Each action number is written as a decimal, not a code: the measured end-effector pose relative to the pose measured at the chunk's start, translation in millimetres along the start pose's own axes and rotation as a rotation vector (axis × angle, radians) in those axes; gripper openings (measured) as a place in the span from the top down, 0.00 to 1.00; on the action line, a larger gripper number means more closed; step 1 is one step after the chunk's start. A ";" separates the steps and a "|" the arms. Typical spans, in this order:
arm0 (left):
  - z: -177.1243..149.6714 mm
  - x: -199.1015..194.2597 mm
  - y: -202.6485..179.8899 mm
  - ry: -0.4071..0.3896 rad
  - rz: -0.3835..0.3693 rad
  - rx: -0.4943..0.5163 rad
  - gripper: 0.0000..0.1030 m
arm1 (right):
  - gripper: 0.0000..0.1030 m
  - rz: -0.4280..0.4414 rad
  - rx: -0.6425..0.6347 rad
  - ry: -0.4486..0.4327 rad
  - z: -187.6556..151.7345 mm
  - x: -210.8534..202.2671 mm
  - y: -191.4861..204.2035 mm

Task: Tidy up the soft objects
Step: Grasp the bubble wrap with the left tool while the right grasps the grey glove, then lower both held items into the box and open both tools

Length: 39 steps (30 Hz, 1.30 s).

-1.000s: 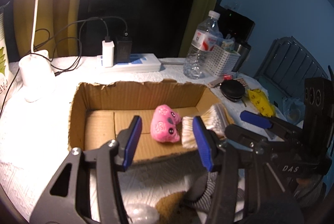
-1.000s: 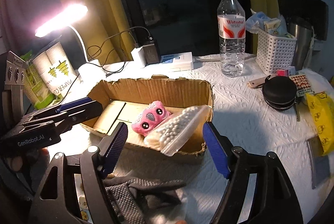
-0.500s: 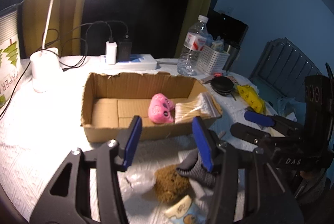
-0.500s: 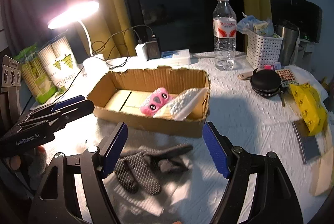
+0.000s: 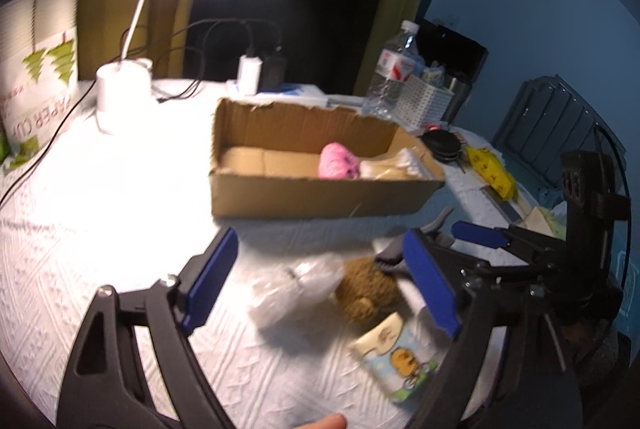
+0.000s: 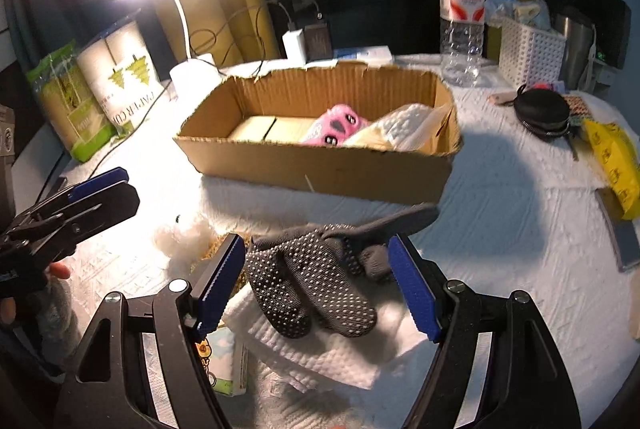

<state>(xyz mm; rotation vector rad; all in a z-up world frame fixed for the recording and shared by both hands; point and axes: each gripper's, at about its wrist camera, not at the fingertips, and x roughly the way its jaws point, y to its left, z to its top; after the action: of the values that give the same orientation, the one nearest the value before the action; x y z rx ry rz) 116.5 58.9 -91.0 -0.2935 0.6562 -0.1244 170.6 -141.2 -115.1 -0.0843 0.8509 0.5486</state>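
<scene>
On the white textured tablecloth [image 6: 500,229], beside a cardboard box [image 6: 320,173], both tools [image 5: 320,277] [image 6: 316,281] gape wide, empty.

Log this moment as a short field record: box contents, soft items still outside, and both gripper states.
box: cardboard box, open top, on the white tablecloth
in box: pink plush; clear bag beside it
outside: grey dotted gloves on a paper towel; brown plush; crumpled plastic bag
left gripper: open, empty, above the plastic bag
right gripper: open, empty, above the gloves
</scene>
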 end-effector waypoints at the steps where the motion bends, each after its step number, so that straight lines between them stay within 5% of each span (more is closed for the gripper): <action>1: -2.6 0.5 3.5 0.008 0.009 -0.006 0.17 | 0.25 -0.003 0.000 0.006 -0.6 2.9 0.5; 4: -8.4 2.5 9.5 0.023 0.024 -0.012 0.17 | 0.27 -0.016 -0.012 0.029 -3.6 13.2 3.5; 9: -18.3 7.9 15.7 0.052 0.040 -0.019 0.17 | 0.66 -0.037 -0.030 0.054 -8.7 22.0 1.7; 17: -25.4 25.9 13.7 0.094 0.051 -0.025 0.17 | 0.90 -0.018 -0.034 0.000 -5.5 3.8 -1.4; 25: -30.5 49.0 11.6 0.141 0.050 -0.017 0.18 | 0.90 0.010 -0.049 -0.071 7.2 -22.4 -3.4; 27: -29.3 50.4 10.9 0.149 0.047 -0.009 0.38 | 0.90 0.016 -0.043 -0.080 8.2 -26.4 -4.8; 30: -27.8 50.3 8.2 0.148 0.046 0.008 0.45 | 0.90 0.022 -0.034 -0.095 10.6 -32.2 -8.0; 39: -8.9 28.7 -2.5 0.085 0.031 0.018 0.50 | 0.90 0.044 -0.037 -0.147 21.0 -49.4 -10.0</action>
<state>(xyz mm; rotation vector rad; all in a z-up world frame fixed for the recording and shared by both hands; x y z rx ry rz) 133.5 48.6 -113.6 -0.2619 0.7436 -0.1131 163.8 -164.8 -66.4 -0.0587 0.7006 0.6043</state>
